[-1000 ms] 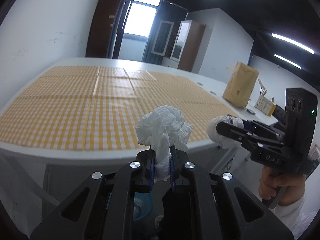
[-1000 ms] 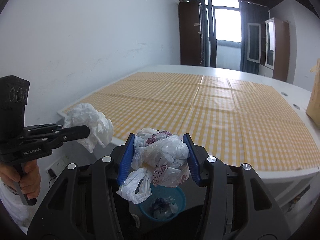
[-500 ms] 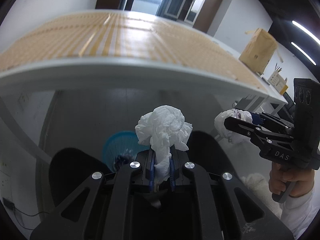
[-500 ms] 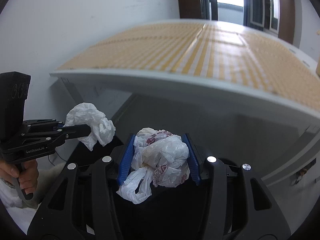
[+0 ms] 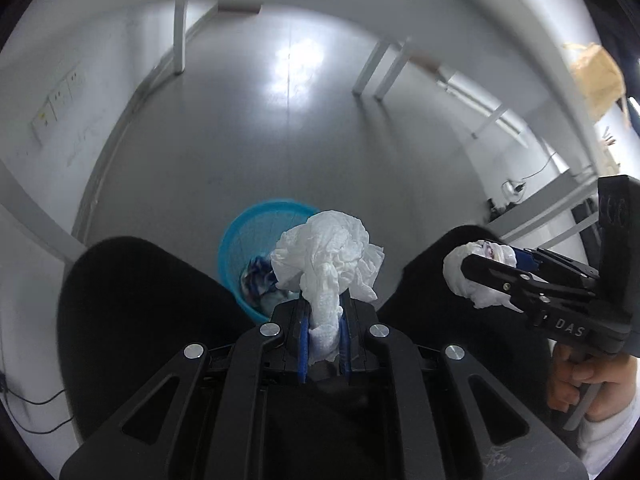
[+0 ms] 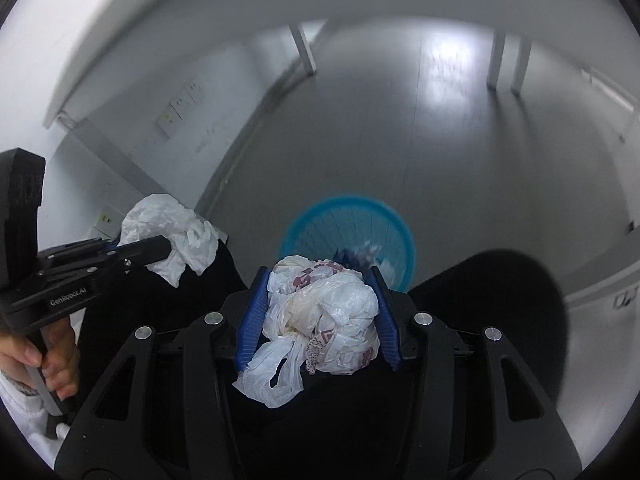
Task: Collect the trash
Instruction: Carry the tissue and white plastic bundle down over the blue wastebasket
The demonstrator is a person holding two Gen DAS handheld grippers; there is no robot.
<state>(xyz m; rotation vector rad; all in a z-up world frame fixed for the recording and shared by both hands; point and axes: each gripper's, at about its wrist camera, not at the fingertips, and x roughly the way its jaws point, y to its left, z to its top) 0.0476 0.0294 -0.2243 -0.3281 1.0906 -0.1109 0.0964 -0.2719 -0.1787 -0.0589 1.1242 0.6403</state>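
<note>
My left gripper (image 5: 323, 312) is shut on a crumpled white paper tissue (image 5: 328, 256), which bulges out above its blue pads. My right gripper (image 6: 318, 280) is shut on a scrunched white plastic bag (image 6: 324, 312) with reddish print, a loop of it hanging down. Both point steeply down at a blue mesh waste basket (image 5: 256, 232) on the grey floor, seen just beyond the bag in the right wrist view as the basket (image 6: 348, 224). It holds some trash. Each gripper shows in the other's view: the right gripper (image 5: 472, 276) and the left gripper (image 6: 168, 246).
The white table's edge (image 5: 440, 8) arches overhead with its legs (image 5: 180, 36) on the floor behind the basket. The person's dark legs (image 5: 132, 304) flank the basket on both sides. Wall sockets (image 5: 56, 100) and a cable lie at the left; a brown paper bag (image 5: 596, 76) at right.
Both grippers have dropped from above the checked tabletop to below its edge and tilted downward. The basket now lies ahead of them. Both loads stay held.
</note>
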